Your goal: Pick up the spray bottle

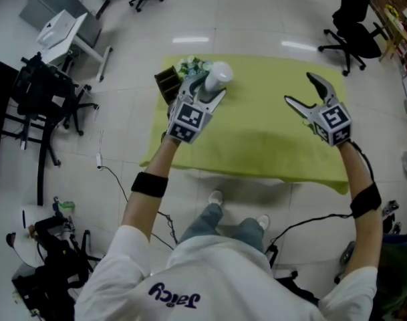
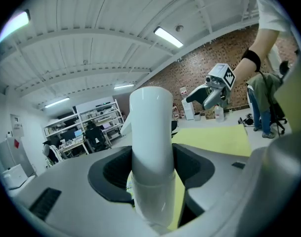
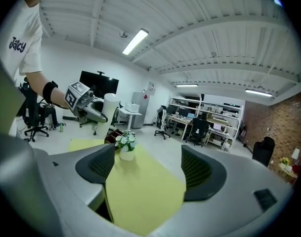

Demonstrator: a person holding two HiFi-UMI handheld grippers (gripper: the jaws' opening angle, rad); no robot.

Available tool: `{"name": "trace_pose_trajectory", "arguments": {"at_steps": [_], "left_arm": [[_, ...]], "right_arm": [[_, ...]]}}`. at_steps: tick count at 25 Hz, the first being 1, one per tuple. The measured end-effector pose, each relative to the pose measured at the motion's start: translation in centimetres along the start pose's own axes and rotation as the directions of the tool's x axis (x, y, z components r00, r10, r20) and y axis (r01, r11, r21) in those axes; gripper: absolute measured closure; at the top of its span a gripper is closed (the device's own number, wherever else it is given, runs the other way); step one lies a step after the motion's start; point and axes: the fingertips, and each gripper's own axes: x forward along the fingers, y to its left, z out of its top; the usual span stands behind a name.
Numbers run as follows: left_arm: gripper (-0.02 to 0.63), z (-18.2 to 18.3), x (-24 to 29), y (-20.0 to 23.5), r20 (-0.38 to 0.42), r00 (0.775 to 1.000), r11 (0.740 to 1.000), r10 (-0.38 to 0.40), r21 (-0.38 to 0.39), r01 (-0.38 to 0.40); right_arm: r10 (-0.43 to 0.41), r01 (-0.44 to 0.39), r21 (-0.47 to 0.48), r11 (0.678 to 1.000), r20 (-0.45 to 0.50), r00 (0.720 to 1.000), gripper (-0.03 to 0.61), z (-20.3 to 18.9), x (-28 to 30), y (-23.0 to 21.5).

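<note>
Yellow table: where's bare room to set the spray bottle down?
Most of the yellow table is bare: the middle and near edge, plus the right side below the open right hand-held gripper. Only the far left corner is crowded, by the flower pot and dark box.

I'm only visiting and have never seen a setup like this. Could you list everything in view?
table: one, yellow-green top, in front of the person
spray bottle: one, white, held in the left gripper's jaws
flower pot: one, white with white flowers, far left corner of the table
box: one, dark brown, beside the flower pot
office chairs: several, black, on the floor around the table
left gripper: one, grey, shut on the spray bottle
right gripper: one, grey, jaws open and empty, over the table's right side
</note>
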Motion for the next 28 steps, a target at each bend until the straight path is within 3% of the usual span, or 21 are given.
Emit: {"name": "trace_pose_trajectory", "arguments": {"at_steps": [5,11,18,22,26,28], "left_arm": [[0.351,1.5,-1.3,0.7,0.044,0.998,0.998,0.047,-0.030,-0.046],[0.351,3.0,-3.6,1.4,0.091,0.988,0.991,0.125,-0.053,-0.120],[0.351,2.0,-6.4,1.2,0.110,0.974,0.973,0.198,-0.143,-0.181],[0.351,0.9,-7.8,0.4,0.114,0.960,0.956,0.254,-0.177,-0.232],[0.351,0.8,-8.6,-1.4,0.127,0.957,0.943,0.259,-0.247,-0.223],[0.351,0.3,-9.4,-2.1,0.128,0.956,0.943,0.264,-0.244,-0.228]], "right_arm": [[-0.025,0.015,0.084,0.996,0.115,0.993,0.153,2.1,-1.0,-0.3],[-0.141,0.104,0.166,0.981,0.229,0.963,0.153,3.7,-3.0,-1.4],[-0.301,0.257,0.200,0.945,0.239,0.923,0.153,2.5,-4.8,-1.0],[-0.368,0.314,0.227,0.922,0.260,0.893,0.153,1.3,-6.2,0.0],[-0.417,0.352,0.259,0.899,0.269,0.868,0.153,-0.2,-8.3,1.2],[-0.443,0.360,0.301,0.883,0.280,0.852,0.153,-1.0,-9.8,1.5]]}}
